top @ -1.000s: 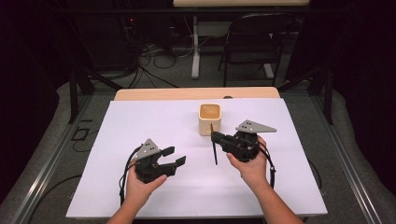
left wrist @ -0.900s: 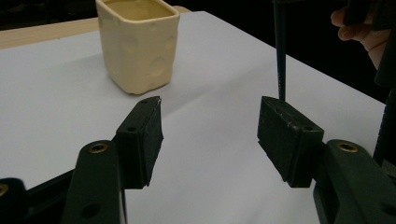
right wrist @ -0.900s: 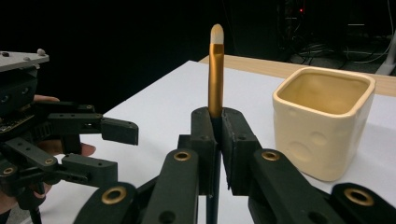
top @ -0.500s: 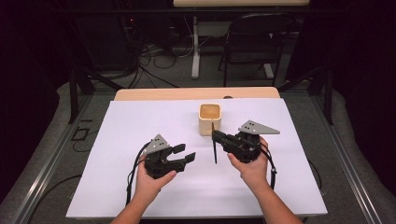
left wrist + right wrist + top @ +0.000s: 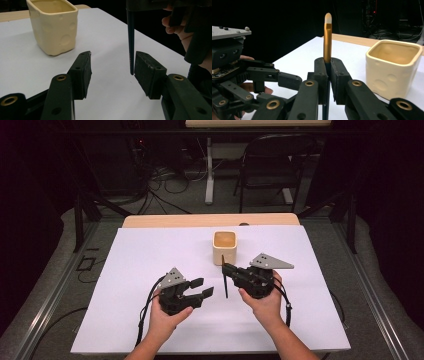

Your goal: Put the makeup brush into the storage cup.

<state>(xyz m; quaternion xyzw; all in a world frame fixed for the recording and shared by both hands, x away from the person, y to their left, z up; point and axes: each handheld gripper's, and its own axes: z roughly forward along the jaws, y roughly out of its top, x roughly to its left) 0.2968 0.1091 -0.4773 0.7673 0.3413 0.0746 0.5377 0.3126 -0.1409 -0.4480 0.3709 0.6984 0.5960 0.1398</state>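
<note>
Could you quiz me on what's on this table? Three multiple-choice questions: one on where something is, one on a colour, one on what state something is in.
1. Where does the cup stand?
A. On the white sheet, beyond the two hand-held grippers
B. On the floor
C. On the chair

2. What colour is the cup?
A. Blue
B. Cream
C. Red

3. How is the brush kept?
A. Lying flat on the sheet
B. Standing inside the cup
C. Clamped upright in the right hand-held gripper

Answers:
1 A, the high view shows it on the sheet past both hands.
2 B, its walls are pale cream in every view.
3 C, the right gripper view shows the jaws shut on its handle, gold ferrule up, while the left hand-held gripper stands open beside its lower tip.
</note>
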